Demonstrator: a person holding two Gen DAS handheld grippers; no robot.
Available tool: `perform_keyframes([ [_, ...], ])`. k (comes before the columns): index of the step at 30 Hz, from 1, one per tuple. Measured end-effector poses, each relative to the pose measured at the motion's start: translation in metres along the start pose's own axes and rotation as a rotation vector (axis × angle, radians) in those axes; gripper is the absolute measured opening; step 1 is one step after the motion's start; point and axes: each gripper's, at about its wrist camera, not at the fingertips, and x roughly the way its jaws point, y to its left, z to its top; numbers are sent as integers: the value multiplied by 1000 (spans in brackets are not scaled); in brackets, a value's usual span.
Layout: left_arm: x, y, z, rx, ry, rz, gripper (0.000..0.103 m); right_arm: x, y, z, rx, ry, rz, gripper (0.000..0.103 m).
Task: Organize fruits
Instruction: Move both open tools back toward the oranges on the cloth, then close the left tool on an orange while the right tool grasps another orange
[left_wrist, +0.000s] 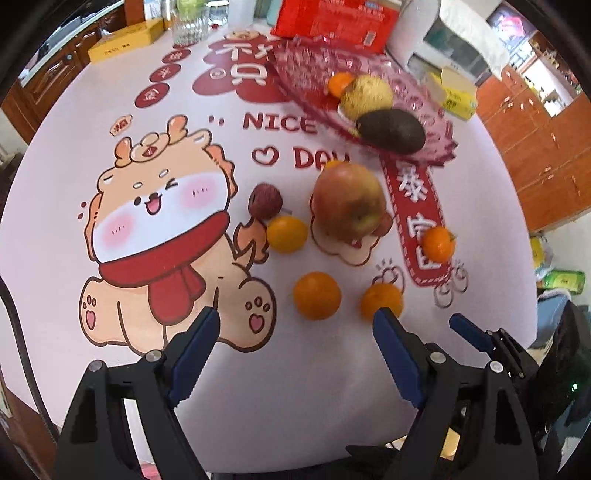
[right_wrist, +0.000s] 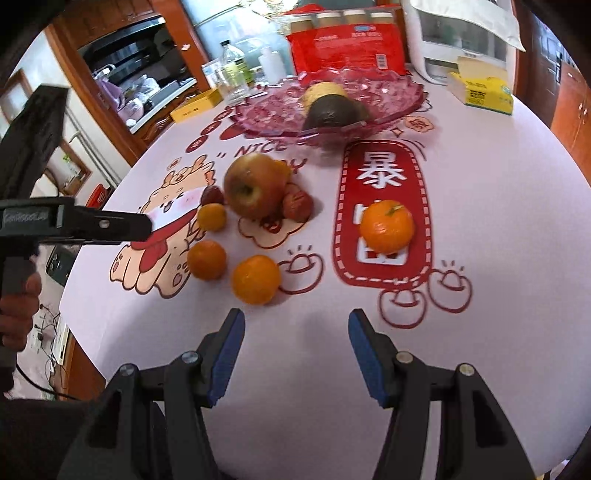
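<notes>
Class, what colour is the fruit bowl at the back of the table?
Translucent pink-red fruit bowl, clearest in the right wrist view.

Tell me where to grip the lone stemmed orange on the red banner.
Grip the stemmed orange across its widest middle, coming down from above with the right gripper. It sits stem-up and clear of the other fruit, so both sides look free for the fingers.

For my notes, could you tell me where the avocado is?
The avocado lies in the pink dish, at its near rim, beside a yellow fruit.
</notes>
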Motion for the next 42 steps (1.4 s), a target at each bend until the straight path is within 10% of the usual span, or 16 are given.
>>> perform_keyframes([
  [10, 36, -8, 5, 96, 114, -13, 77, 25, 44, -11, -180, -9, -62, 59],
  [42, 86, -36, 31, 311, 218, -104, 38, 60, 54, 21, -154, -13, -126, 40],
])
